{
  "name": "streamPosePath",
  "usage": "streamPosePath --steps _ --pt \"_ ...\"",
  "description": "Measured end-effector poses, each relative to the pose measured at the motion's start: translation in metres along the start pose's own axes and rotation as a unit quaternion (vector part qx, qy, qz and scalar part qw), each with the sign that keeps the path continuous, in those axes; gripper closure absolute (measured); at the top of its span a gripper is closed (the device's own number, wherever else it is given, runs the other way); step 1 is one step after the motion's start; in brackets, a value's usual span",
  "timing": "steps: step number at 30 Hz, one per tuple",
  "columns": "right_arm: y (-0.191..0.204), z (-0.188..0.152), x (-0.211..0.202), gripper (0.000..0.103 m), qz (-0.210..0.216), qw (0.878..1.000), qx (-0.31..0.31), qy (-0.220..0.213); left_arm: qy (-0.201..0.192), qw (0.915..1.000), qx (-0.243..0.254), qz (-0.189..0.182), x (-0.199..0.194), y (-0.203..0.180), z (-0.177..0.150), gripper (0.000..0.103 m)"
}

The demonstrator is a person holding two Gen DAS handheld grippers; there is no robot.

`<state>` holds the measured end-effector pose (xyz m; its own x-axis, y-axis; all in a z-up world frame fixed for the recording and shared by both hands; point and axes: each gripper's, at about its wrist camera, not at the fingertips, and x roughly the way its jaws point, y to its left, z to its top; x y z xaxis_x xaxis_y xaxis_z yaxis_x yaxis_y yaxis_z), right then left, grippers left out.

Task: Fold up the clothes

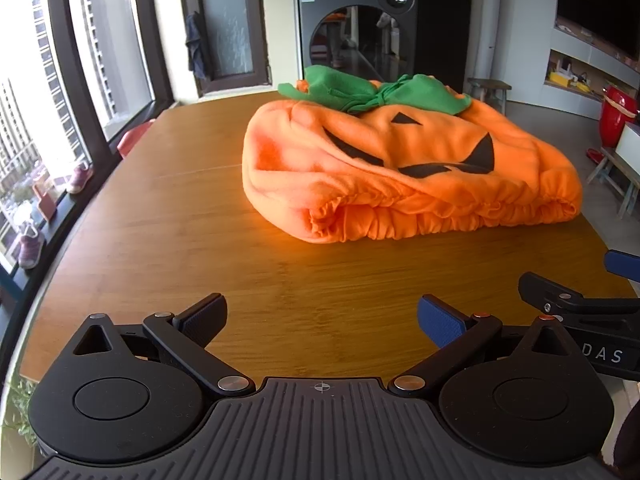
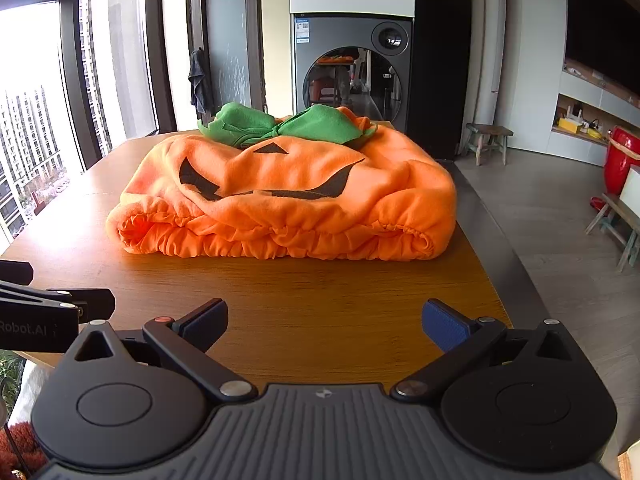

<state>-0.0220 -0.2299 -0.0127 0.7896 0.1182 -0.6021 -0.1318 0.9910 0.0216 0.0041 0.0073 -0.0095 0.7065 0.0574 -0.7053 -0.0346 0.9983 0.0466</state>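
An orange fleece pumpkin costume (image 1: 404, 168) with a black face and a green leaf collar (image 1: 372, 94) lies bunched on the wooden table (image 1: 180, 240). It also shows in the right wrist view (image 2: 288, 200), with the collar (image 2: 280, 126) at its far side. My left gripper (image 1: 322, 320) is open and empty, above the table's near part, short of the costume's gathered hem. My right gripper (image 2: 325, 322) is open and empty, also short of the hem. Each gripper shows at the edge of the other's view, the right one (image 1: 580, 304) and the left one (image 2: 60, 312).
A washing machine (image 2: 352, 72) stands behind the table. Large windows (image 1: 36, 100) run along the left, with small shoes (image 1: 80, 178) on the sill. A wooden stool (image 2: 488, 140), a bench (image 2: 620, 220) and a red drum (image 2: 622, 160) stand on the floor at right.
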Motion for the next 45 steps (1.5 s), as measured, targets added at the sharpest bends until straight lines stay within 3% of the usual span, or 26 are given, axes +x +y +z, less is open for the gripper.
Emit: streamPosePath --steps 45 --pt "-0.0007 -0.0008 0.0058 0.000 0.005 1.000 0.003 0.014 0.016 0.9998 -0.009 -0.006 0.0040 0.0039 0.0017 0.000"
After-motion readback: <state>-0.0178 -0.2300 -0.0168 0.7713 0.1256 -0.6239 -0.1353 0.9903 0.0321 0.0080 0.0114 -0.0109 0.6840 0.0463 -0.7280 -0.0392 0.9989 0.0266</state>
